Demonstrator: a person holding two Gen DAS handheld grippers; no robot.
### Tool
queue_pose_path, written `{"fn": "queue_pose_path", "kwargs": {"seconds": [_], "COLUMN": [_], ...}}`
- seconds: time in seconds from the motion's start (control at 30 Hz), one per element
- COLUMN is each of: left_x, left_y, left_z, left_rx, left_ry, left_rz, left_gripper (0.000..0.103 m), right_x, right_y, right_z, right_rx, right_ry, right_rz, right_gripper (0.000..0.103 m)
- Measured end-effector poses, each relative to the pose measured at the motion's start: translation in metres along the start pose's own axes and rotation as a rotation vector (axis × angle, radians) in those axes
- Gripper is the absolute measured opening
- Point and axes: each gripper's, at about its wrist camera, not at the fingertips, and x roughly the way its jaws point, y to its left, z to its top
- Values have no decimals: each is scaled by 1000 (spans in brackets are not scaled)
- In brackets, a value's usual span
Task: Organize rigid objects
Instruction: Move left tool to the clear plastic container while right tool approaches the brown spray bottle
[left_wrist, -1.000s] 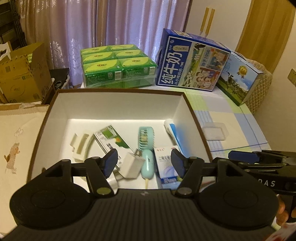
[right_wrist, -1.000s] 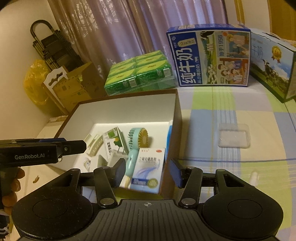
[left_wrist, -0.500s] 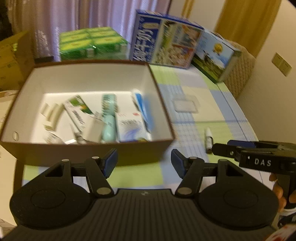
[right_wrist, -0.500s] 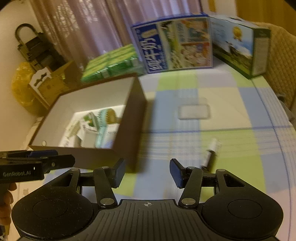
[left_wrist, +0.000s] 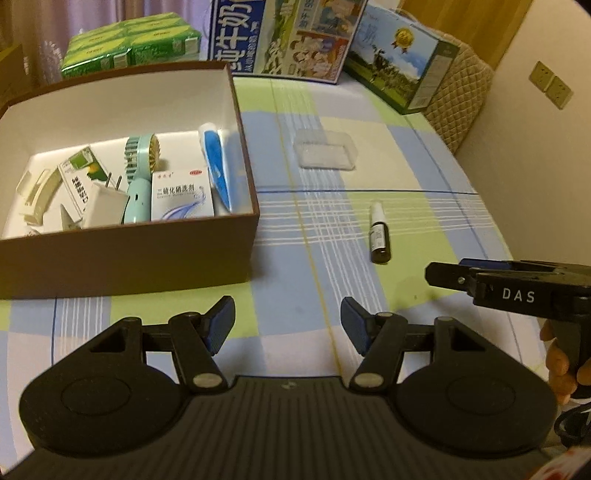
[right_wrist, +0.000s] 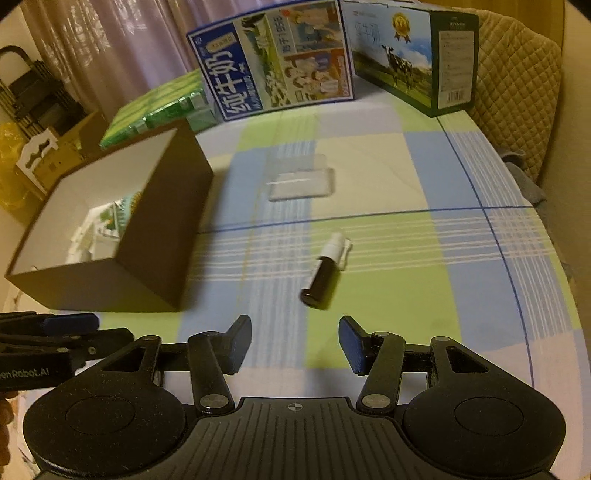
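Observation:
A brown box (left_wrist: 147, 251) with a white inside holds a mint hand fan (left_wrist: 138, 177), a white medicine carton (left_wrist: 181, 195), a blue-white tube (left_wrist: 216, 162), a white plug (left_wrist: 105, 201) and a green-white carton (left_wrist: 79, 173). To its right, a small dark spray bottle (left_wrist: 379, 236) with a white cap lies on the checked cloth. My left gripper (left_wrist: 288, 317) is open and empty over the cloth in front of the box's right corner. My right gripper (right_wrist: 295, 332) is open and empty just short of the bottle (right_wrist: 325, 273), box (right_wrist: 122, 280) to the left.
A clear plastic tray (left_wrist: 327, 151) lies beyond the bottle. Two milk cartons (left_wrist: 288, 37) (left_wrist: 402, 62) and green drink packs (left_wrist: 129, 40) line the table's far side. A quilted chair (right_wrist: 517, 92) stands at the right, past the table's curved edge. A hand (left_wrist: 561, 362) holds the right gripper.
Both grippers drew back from over the box and swung right and down. The box now sits to the left in both views, and the spray bottle has come into view.

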Motion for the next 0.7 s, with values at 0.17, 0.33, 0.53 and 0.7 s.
{"fn": "queue_pose_path", "kwargs": {"seconds": [0.17, 0.33, 0.53, 0.7], "left_x": [16, 30, 42, 49], "left_y": [-1, 2, 8, 13], "left_z": [-4, -7, -10, -10], "left_rx": [-33, -73, -104, -126], "left_ry": [5, 8, 15, 25], "left_rz": [37, 71, 100, 121], "left_gripper": [58, 58, 57, 56], "right_x": [19, 37, 63, 81], "right_y": [-10, -13, -15, -19], "right_z": [-2, 1, 9, 15], "right_rx": [-13, -22, -21, 11], "right_ry": [14, 0, 8, 17], "right_rz": [-2, 11, 4, -7], "right_gripper": [50, 47, 34, 32]}}
